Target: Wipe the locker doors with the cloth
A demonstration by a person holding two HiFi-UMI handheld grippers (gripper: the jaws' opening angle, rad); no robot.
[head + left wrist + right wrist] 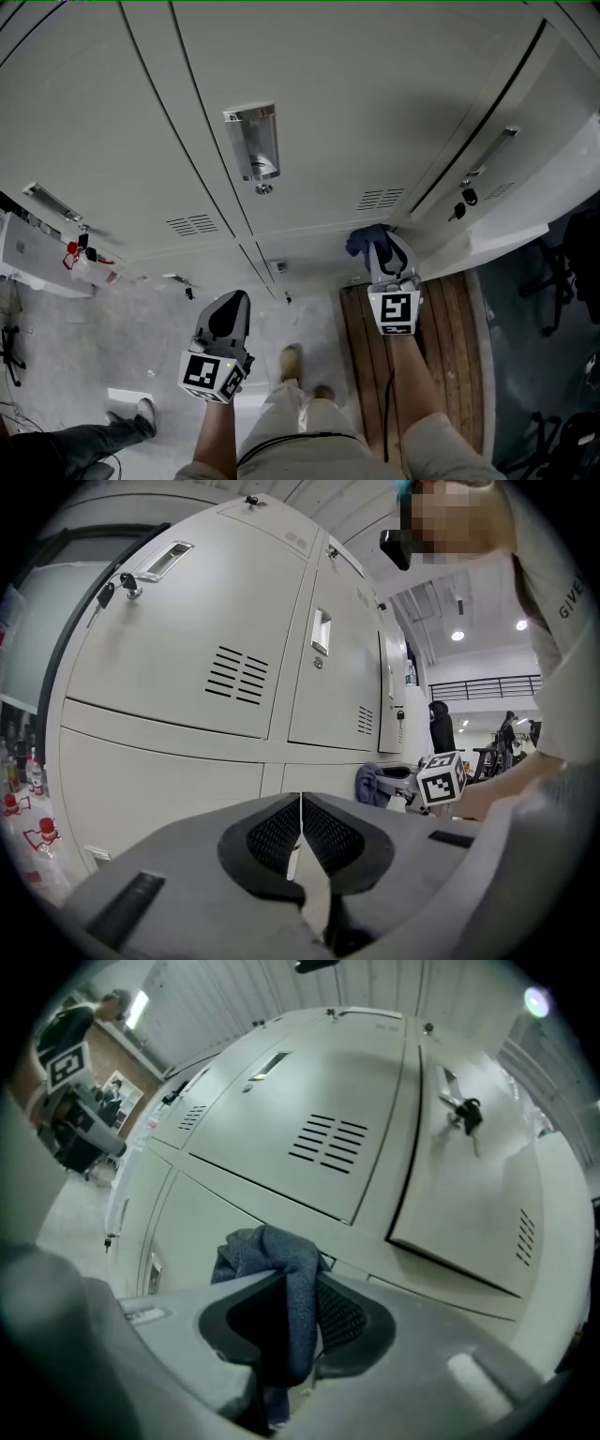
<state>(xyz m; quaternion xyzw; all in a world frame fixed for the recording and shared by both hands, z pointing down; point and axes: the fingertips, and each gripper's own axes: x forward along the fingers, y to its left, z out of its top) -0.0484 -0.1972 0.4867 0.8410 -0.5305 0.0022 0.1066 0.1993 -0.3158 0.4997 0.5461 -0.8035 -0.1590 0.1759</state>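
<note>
The right gripper has its fingers closed on a dark blue cloth, which is bunched between them and spills out over their tips. The head view shows the cloth low on the grey locker doors, near the seam below a vent. I cannot tell whether it actually touches the metal. Just to the right of it is a door with keys hanging from its lock and a dark gap along its edge. The left gripper is held lower and to the left, well apart from the cloth and clear of the lockers. Its fingers are pressed together with nothing between them. A recessed metal handle is set in the middle door above both grippers. The right gripper is over wooden boards on the floor.
</note>
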